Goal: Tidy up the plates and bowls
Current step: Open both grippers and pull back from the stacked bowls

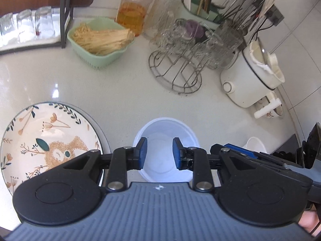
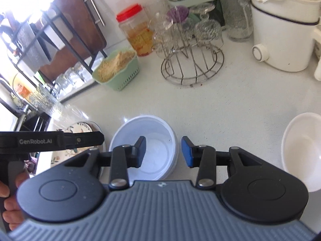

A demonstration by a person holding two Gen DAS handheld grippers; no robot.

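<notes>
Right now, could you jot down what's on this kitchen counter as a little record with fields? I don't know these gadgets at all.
surface: pale counter
in front: white bowl, upright, empty
left of it: patterned plate with leaves and an animal drawing
right of it: second white bowl
behind: wire glass rack, green basket of noodle-like strands, red-lidded jar, white cooker
left gripper: open above the white bowl, holding nothing
right gripper: open, holding nothing

floral plate (image 1: 40, 140): lower part behind left tool | second white bowl (image 2: 301, 152): cut by right edge
</notes>
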